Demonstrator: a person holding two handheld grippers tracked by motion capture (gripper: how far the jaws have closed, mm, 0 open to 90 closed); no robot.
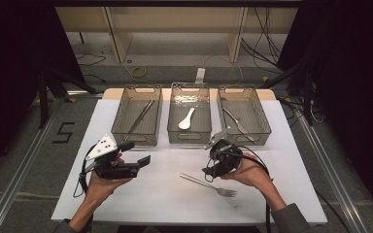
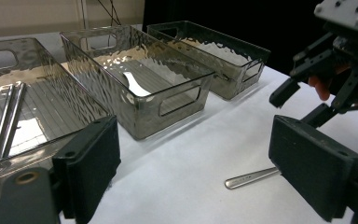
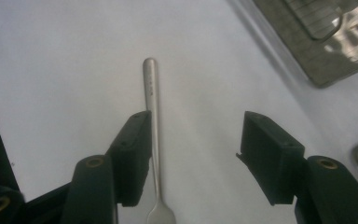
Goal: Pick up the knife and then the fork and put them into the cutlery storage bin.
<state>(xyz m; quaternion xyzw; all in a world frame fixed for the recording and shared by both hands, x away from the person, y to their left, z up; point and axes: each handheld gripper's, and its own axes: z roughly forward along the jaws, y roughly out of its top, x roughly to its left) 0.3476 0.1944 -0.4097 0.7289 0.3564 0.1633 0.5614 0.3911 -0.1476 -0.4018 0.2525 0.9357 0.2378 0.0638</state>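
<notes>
the fork (image 3: 153, 121) lies lengthwise between the right hand-held gripper (image 3: 193, 158)'s still-parted jaws, handle pointing away, seemingly brushing one pad; not gripped.

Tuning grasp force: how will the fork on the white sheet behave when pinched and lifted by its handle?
The fork looks like polished metal, so probably stiff but slippery. It lies flat on the sheet, so the right tool, jaws apart around its thin handle, may skid it. Gripped far from the tines, it would likely tip tines-down.
</notes>
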